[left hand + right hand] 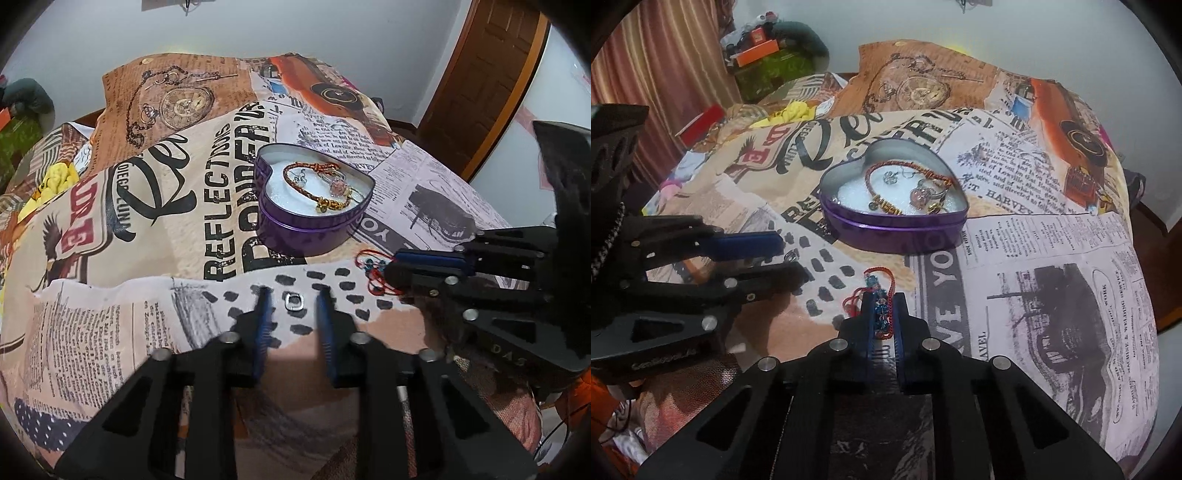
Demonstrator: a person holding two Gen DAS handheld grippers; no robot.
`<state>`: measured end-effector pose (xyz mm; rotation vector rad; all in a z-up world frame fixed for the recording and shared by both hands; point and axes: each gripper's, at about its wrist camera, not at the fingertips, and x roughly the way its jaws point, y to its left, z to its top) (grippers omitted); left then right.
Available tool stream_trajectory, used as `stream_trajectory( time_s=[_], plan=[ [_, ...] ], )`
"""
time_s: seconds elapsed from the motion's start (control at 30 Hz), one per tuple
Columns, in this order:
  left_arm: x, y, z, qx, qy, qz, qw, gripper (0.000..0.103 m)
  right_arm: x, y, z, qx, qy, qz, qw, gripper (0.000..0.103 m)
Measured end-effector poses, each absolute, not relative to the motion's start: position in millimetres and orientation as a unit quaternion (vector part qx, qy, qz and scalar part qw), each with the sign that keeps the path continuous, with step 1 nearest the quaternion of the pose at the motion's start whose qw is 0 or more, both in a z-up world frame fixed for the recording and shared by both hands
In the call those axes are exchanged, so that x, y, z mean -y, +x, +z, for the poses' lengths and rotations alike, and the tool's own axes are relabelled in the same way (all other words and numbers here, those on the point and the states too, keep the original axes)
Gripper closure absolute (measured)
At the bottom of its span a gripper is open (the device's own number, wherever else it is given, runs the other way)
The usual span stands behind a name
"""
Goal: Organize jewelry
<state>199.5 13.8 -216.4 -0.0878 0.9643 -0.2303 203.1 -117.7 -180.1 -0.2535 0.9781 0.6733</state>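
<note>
Right wrist view shows the right claw (884, 317) closed on a red cord bracelet (879, 314) with blue beads; the beaded length runs between the two blue pads, and a loop of red cord pokes out past the tips onto the printed cloth (1052, 258). Ahead of this claw and a little to its right sits the purple heart-shaped tin (894, 229), lid off, lined in white.

The tin already holds part of the job: a braided brown-and-gold bracelet (886, 184) curled across the lining, and beside it what look like a ring with a pinkish stone and one or two small silver pieces, too small to name surely.

Two things are left outside it, as far as the pictures show. One is the red bracelet, gripped but not yet lifted clear of the cloth. The other is a small silver ring (294, 301), squarish in outline, lying flat on the cloth between the fingers of the left claw (294, 295). That claw stands partly open, its pads either side of the ring with gaps showing, so it has hold of nothing yet. The tin lies beyond its tips, near.
</note>
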Motion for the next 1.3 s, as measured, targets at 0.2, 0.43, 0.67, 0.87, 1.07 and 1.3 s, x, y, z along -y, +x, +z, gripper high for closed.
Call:
stream_trajectory(
  time_s=[0.2,0.43,0.67,0.87,1.07,1.3],
  plan=[
    [-14.7,200.1,-215.4,-0.460,-0.044,-0.113,0.880,0.095,123.6,205.5,-170.6,-0.449,-0.105,0.309,0.832,0.095],
    [-13.1,195.5,-199.4,-0.440,-0.042,-0.114,0.890,0.095,128.3,207.6,-151.5,-0.424,-0.092,0.304,0.848,0.095],
    [-11.9,192.4,-176.6,-0.411,-0.039,-0.114,0.904,0.095,133.7,213.3,-130.7,-0.397,-0.074,0.300,0.864,0.095],
    [-14.2,194.1,-161.6,-0.390,-0.040,-0.111,0.913,0.095,136.2,218.3,-116.9,-0.377,-0.065,0.296,0.875,0.095],
    [-20.6,202.5,-147.4,-0.369,-0.044,-0.107,0.922,0.095,133.5,225.4,-106.8,-0.361,-0.059,0.297,0.882,0.095],
    [-18.8,216.5,-141.7,-0.356,-0.042,-0.112,0.927,0.095,125.6,234.5,-101.2,-0.349,-0.053,0.306,0.884,0.095]
  ],
)
